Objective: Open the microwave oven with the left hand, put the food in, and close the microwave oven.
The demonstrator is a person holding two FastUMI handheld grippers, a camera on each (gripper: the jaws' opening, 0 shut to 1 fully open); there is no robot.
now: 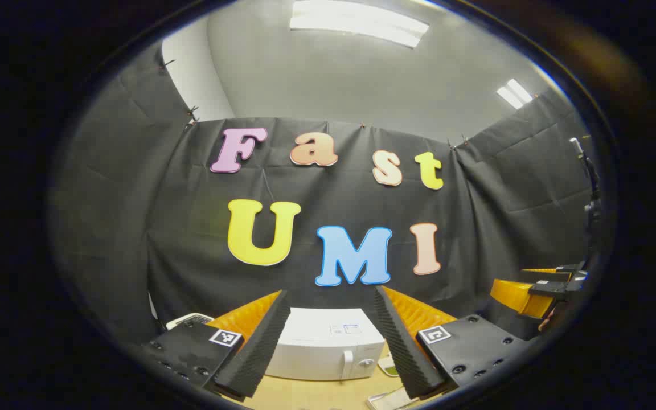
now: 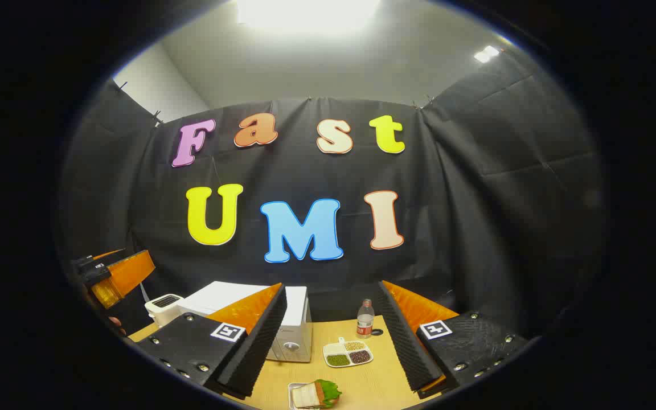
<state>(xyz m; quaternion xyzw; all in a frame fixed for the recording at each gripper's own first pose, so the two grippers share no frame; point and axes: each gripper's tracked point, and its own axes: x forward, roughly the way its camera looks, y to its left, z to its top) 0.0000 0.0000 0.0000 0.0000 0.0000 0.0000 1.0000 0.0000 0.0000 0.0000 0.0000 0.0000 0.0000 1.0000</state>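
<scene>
Nothing was done yet: the microwave [image 2: 282, 319] stood closed on the counter [image 2: 373, 376], the sandwich [image 2: 314, 394] before it, and both left tongs [image 1: 331, 341] and right tongs [image 2: 331, 341] gaped empty above.

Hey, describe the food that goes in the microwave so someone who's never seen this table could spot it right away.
Start at the white microwave on the wooden table. In front of it, at the table's near edge, lies a sandwich on a small tray. Its bread slice and green lettuce set it apart from the divided dish of beans and the bottle farther back.
</scene>
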